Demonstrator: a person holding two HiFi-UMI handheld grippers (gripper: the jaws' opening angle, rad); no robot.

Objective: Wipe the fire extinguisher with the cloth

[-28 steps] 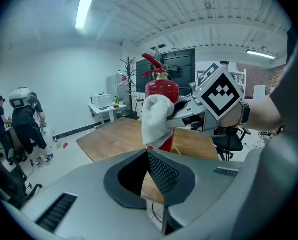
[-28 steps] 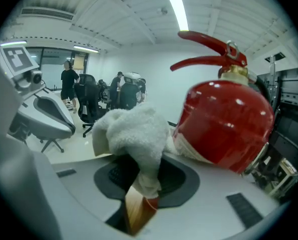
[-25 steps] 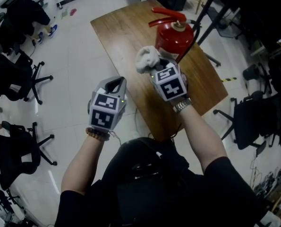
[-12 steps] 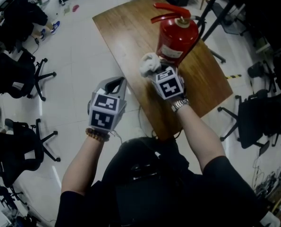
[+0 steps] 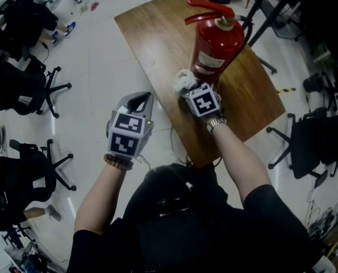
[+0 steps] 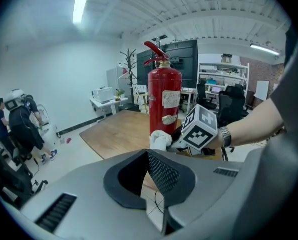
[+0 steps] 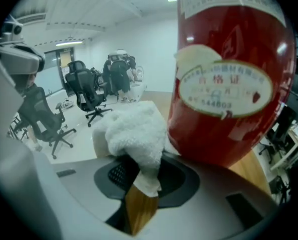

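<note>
Far left: black swivel office chairs (image 5: 22, 90) on the pale tiled floor (image 5: 95, 67), well clear of the work.

Left gripper (image 5: 137, 101): jaws fully together, nothing between them. It hangs over the floor, just off the bench's near-left edge, pointing towards the extinguisher.

Brown wooden rectangular bench (image 5: 151, 33): seen at an angle in the head view.

White terry cloth (image 5: 184, 79): bunched into a wad and sticking out ahead of the right gripper (image 5: 190, 89), whose jaws are clamped on the cloth's lower fold. A person's hand with a metal wristwatch (image 5: 216, 124) carries that gripper.

Red cylindrical fire extinguisher (image 5: 217, 41): upright on the bench, right of centre, red lever on top, black hose (image 5: 241, 41) down its right side. The cloth wad sits against the lower left of the body, just beside the round white label (image 7: 224, 91).
</note>
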